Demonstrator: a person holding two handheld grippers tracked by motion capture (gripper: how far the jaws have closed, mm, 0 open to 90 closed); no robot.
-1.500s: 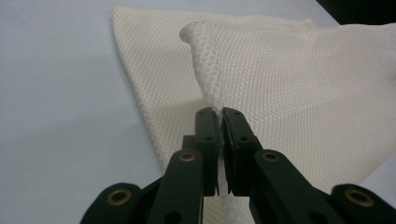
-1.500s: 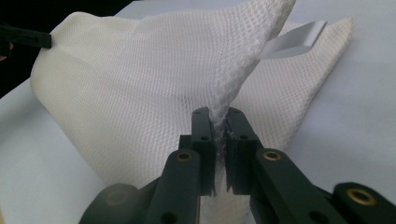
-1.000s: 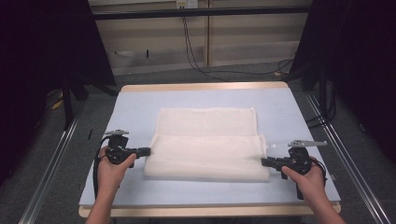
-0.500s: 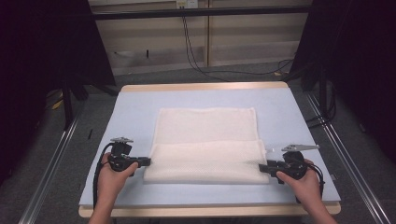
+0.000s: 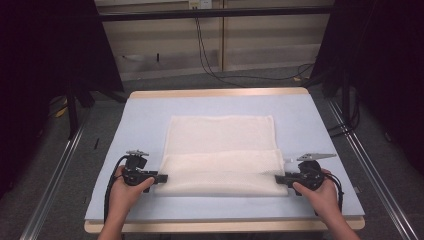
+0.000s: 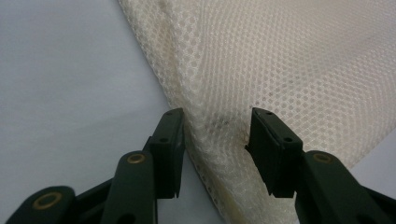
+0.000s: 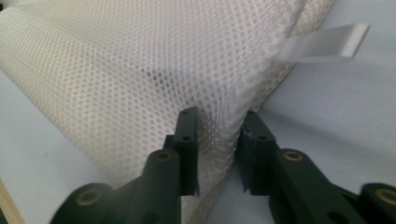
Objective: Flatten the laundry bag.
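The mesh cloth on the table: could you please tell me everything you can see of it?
The mesh cloth is cream-white netting with fine round holes, soft and limp. It lies flat on the pale blue table, its near part folded over itself into a doubled band. A white tag sticks out at its right edge. The left gripper and right gripper each straddle a near corner, jaws beside the fabric.

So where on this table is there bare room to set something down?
Bare blue table runs along the far edge beyond the mesh cloth, plus strips on either side of it. The near corners are crowded by the left gripper and right gripper at the cloth's ends.
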